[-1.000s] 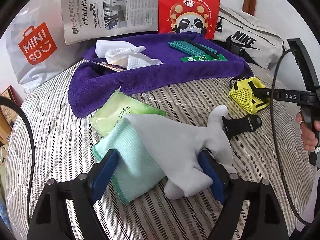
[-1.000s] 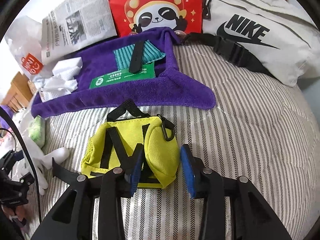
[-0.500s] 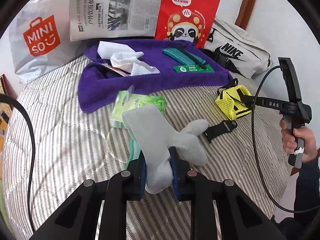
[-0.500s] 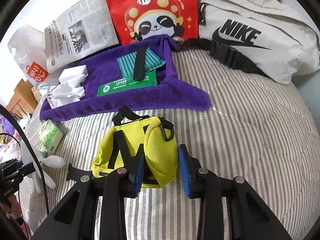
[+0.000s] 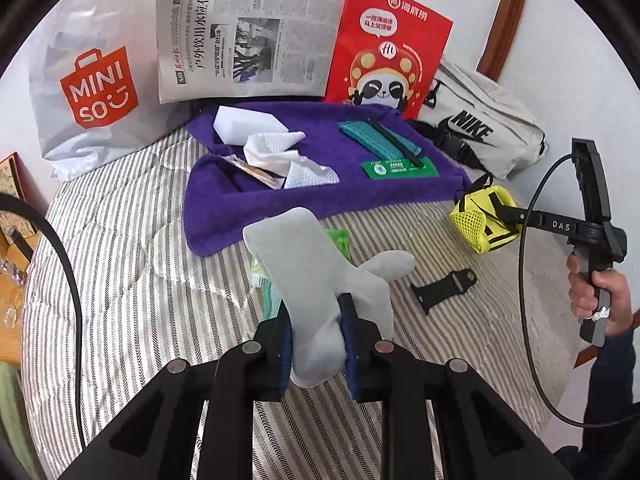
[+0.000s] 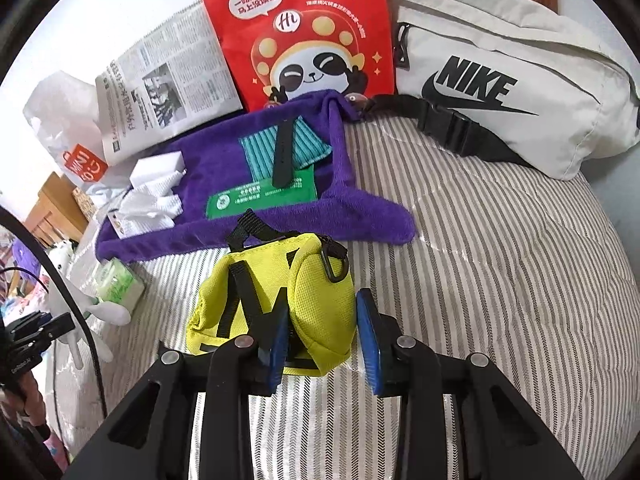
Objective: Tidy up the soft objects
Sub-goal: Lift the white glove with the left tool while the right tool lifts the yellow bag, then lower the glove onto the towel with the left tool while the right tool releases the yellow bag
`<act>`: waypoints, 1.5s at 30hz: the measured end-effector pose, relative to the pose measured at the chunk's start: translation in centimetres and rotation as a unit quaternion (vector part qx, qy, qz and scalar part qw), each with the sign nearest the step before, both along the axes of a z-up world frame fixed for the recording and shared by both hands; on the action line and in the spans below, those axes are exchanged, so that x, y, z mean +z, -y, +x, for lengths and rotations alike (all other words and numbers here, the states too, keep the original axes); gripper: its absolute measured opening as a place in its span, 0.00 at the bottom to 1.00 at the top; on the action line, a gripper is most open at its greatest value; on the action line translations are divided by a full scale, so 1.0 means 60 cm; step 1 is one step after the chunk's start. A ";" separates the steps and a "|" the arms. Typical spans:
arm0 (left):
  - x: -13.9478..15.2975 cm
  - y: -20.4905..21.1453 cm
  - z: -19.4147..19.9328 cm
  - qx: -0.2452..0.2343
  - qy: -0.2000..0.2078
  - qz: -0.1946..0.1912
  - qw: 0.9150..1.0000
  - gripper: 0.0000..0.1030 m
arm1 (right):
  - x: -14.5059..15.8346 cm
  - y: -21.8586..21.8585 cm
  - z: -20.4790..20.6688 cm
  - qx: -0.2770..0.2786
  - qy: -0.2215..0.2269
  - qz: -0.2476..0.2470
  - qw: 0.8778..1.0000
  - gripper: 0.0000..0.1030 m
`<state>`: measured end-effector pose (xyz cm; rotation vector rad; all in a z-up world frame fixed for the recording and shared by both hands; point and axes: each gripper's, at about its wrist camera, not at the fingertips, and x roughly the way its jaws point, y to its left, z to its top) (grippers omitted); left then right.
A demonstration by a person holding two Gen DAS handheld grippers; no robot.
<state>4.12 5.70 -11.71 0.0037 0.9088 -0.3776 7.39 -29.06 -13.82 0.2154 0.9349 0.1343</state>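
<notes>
My left gripper [image 5: 316, 340] is shut on a pair of grey socks [image 5: 312, 272] and holds them above the striped bed [image 5: 132, 280]. A purple towel [image 5: 320, 188] lies beyond, bearing a white sponge [image 5: 244, 124], crumpled tissue [image 5: 288, 156], a teal cloth [image 5: 376, 140] and a green card [image 5: 396, 166]. My right gripper [image 6: 322, 340] is shut on a yellow pouch [image 6: 304, 300], lifted just in front of the towel [image 6: 224, 176]. The pouch also shows in the left wrist view [image 5: 484, 216]. The socks show at the left edge of the right wrist view [image 6: 96, 304].
A green wipes pack [image 6: 118, 284] and a mint cloth [image 5: 268, 284] lie under the socks. A black strap [image 5: 440, 288] lies on the bed. A Miniso bag [image 5: 92, 88], newspaper [image 5: 248, 36], red panda bag [image 5: 384, 48] and Nike bag [image 6: 508, 80] line the back.
My left gripper closed on the grey socks and lifted them off the mint cloth. My right gripper tightened on the yellow pouch and raised it slightly.
</notes>
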 end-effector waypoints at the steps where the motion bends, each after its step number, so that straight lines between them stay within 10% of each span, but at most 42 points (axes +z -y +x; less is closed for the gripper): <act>1: 0.002 -0.002 0.002 0.000 0.000 -0.004 1.000 0.19 | 0.003 0.001 0.001 0.000 0.002 0.004 1.000 0.31; 45: 0.084 0.020 0.212 0.000 0.039 -0.018 0.999 0.19 | 0.065 -0.060 0.220 0.036 0.033 -0.006 0.999 0.31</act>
